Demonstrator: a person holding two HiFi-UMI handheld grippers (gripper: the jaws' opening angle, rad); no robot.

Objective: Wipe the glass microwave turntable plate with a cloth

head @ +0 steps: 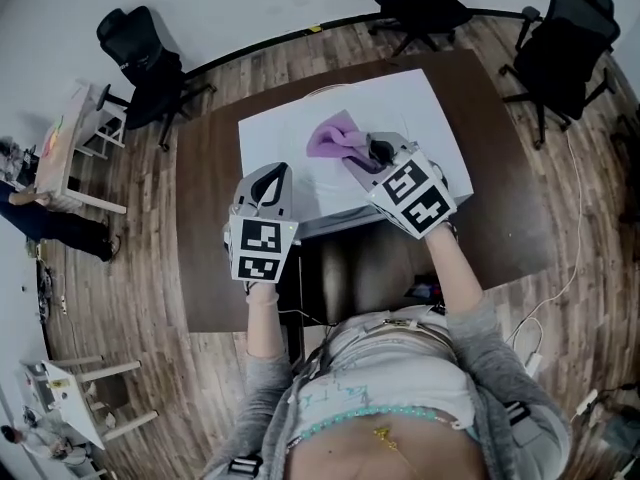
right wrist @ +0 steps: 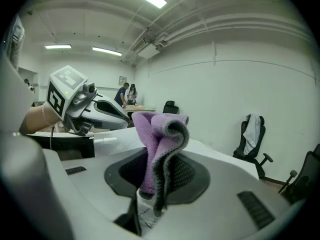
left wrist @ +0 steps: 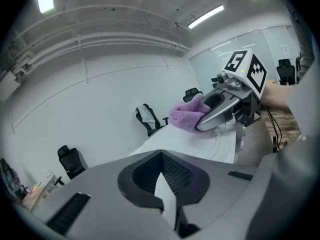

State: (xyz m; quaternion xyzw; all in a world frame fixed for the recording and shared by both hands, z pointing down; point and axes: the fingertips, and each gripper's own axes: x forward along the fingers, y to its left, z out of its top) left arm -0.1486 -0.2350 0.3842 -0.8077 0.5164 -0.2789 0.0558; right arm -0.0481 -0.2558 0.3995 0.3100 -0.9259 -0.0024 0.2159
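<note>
The clear glass turntable plate [left wrist: 220,145] lies on a white sheet [head: 420,108] on the brown table; in the head view it barely shows against the sheet. My right gripper [head: 362,151] is shut on a folded purple cloth [head: 332,138] and holds it down on the plate. In the right gripper view the cloth [right wrist: 160,134] stands up between that gripper's [right wrist: 150,194] jaws. My left gripper [head: 272,175] is at the sheet's near-left side. Its jaws [left wrist: 165,194] look closed on the plate's thin pale rim. The left gripper view shows the right gripper [left wrist: 210,119] and cloth [left wrist: 187,115].
Black office chairs stand behind the table at far left [head: 150,68] and far right [head: 565,43]. A small white side table [head: 70,148] is at the left. A white cable [head: 575,238] runs over the wooden floor on the right. People [right wrist: 127,94] stand far back.
</note>
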